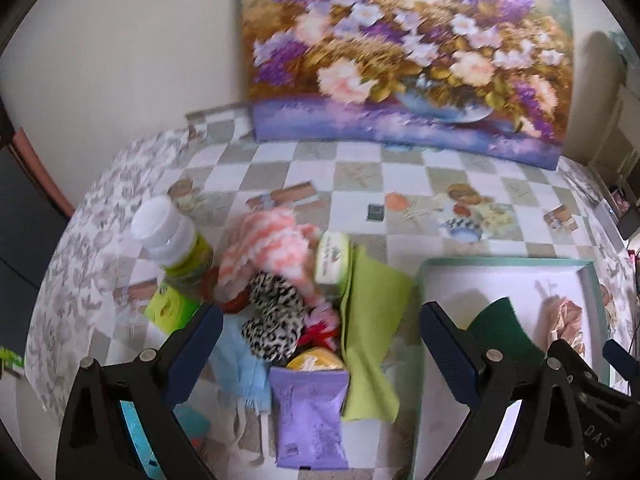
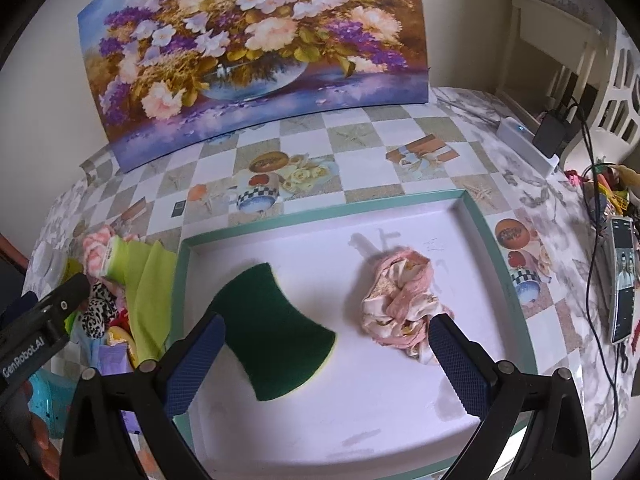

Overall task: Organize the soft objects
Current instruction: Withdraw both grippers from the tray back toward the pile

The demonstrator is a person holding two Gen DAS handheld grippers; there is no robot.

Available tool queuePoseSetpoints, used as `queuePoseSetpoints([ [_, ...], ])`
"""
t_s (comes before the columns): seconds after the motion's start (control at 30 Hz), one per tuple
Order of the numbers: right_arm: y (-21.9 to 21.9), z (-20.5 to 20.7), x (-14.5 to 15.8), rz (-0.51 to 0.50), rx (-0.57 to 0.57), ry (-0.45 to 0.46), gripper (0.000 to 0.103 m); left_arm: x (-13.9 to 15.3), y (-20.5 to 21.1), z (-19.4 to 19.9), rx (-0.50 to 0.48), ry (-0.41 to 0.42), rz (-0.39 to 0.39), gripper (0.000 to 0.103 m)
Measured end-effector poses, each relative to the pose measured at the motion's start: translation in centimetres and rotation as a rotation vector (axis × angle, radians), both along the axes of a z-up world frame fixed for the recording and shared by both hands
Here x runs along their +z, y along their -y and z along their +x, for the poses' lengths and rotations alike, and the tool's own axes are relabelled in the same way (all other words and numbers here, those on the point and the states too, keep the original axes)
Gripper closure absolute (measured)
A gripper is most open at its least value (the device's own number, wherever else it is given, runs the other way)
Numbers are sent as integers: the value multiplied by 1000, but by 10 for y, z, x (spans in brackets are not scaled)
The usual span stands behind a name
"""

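My left gripper (image 1: 320,328) hangs open over a pile on the table: a leopard-print scrunchie (image 1: 272,320), a pink-and-white fuzzy cloth (image 1: 268,248), a lime green cloth (image 1: 372,328), a purple pouch (image 1: 308,412) and a light blue cloth (image 1: 240,368). Nothing is between its fingers. My right gripper (image 2: 324,340) stands open above the white tray (image 2: 504,264). Inside the tray lie a dark green sponge (image 2: 272,328) and a crumpled pink cloth (image 2: 400,304). The tray (image 1: 500,261) and sponge (image 1: 500,328) also show right of the pile.
A flower painting (image 2: 248,48) leans on the wall behind the checkered tablecloth (image 2: 360,136). A white-capped bottle (image 1: 172,236) and a small white jar (image 1: 334,256) stand in the pile. A phone (image 2: 622,280), cables and a charger (image 2: 528,140) sit at the right edge.
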State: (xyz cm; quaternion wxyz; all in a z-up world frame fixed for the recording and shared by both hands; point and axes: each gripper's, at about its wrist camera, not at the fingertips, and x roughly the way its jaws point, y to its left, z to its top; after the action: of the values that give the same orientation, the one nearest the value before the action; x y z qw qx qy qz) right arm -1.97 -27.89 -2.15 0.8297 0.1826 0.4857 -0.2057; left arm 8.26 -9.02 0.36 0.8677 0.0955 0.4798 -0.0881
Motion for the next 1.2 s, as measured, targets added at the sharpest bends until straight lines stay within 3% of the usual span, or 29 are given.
queuePoseSetpoints([
  [0.23, -21, 10, 2, 22, 65, 5, 0, -3, -42, 15, 100, -117, -22, 5],
  [0.6, -86, 45, 12, 21, 241, 8, 3, -7, -104, 37, 204, -190, -82, 5],
  [0.8, -123, 57, 6, 88, 333, -4, 7, -12, -116, 41, 186, -214, -87, 5],
  [1.2, -182, 69, -29, 196, 440, -121, 14, -42, -137, 55, 173, -311, -10, 5],
])
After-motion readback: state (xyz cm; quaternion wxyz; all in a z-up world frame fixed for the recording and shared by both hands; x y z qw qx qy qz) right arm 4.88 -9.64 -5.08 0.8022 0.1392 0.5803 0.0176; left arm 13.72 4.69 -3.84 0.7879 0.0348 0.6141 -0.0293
